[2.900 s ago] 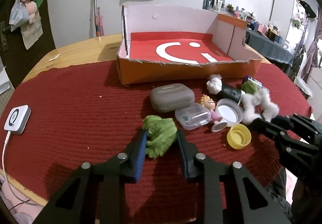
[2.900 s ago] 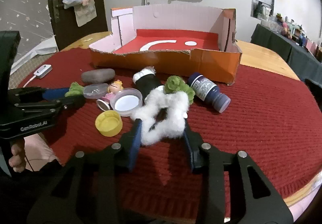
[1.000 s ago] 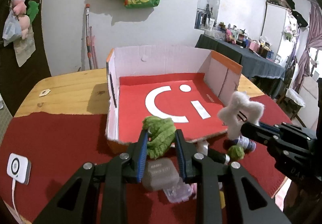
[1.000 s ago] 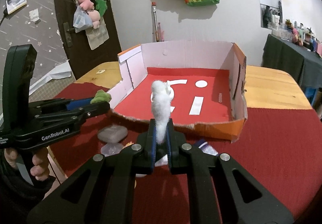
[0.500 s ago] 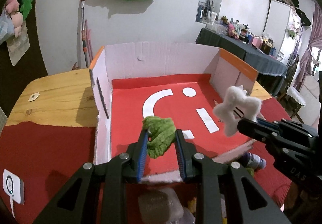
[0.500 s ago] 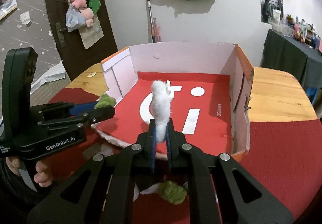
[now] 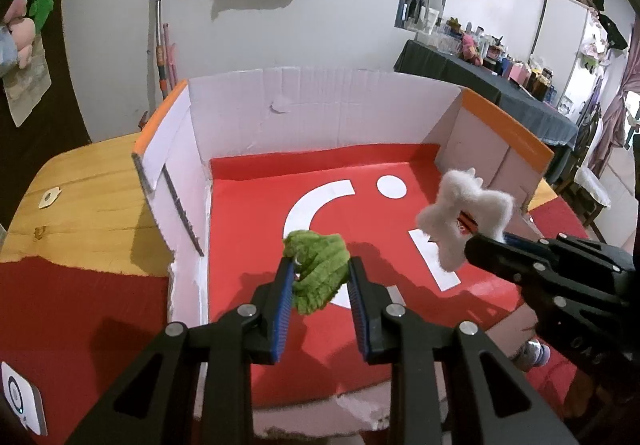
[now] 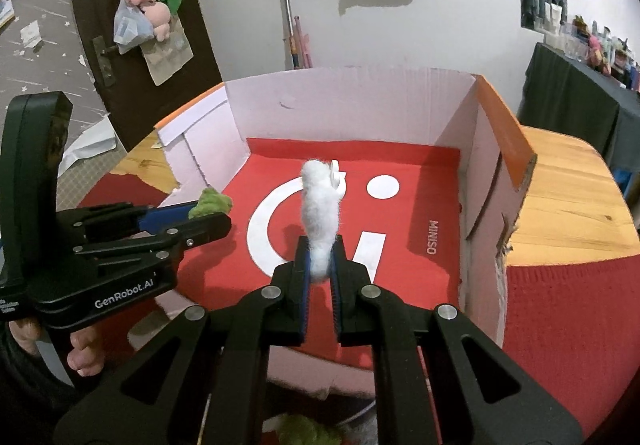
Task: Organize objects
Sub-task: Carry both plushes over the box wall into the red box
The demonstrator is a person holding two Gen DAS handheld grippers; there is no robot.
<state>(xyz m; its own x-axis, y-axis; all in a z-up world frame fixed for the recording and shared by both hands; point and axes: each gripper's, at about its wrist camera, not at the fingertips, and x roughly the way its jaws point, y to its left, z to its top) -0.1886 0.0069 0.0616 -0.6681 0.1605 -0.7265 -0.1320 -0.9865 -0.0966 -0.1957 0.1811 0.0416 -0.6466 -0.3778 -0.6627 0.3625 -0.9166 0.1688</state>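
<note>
Both grippers hang above the open cardboard box (image 7: 328,113), which stands on the desk (image 7: 80,189) with its red floor bare; the position fits a drop into the box rather than a set-down on the red cloth (image 8: 560,309).

The left gripper (image 7: 320,281) has its jaws drawn in to a narrow gap and clamped on the green plush toy (image 7: 318,269). The toy bulges above the blue pads and hangs over the near-left part of the box floor, clear of it.

The right gripper (image 8: 320,265) has its jaws pressed almost fully together on the lower end of the white fluffy toy (image 8: 320,205). The toy stands upright out of the pinch, over the white smiley print. A thin soft item squeezes flat, which accounts for the tighter closure.

Judgement: both items are in carry, release not yet made.

Not verifiable:
- The near wall of the box is cut off behind the gripper bodies in both views.
- The items left on the cloth are mostly hidden; only 1 green fuzzy scrap (image 8: 308,431) and 1 small bottle end (image 7: 532,355) show.
- The exact height of each toy above the floor cannot be judged.
- A white device (image 7: 20,405) is clipped at the frame edge.
</note>
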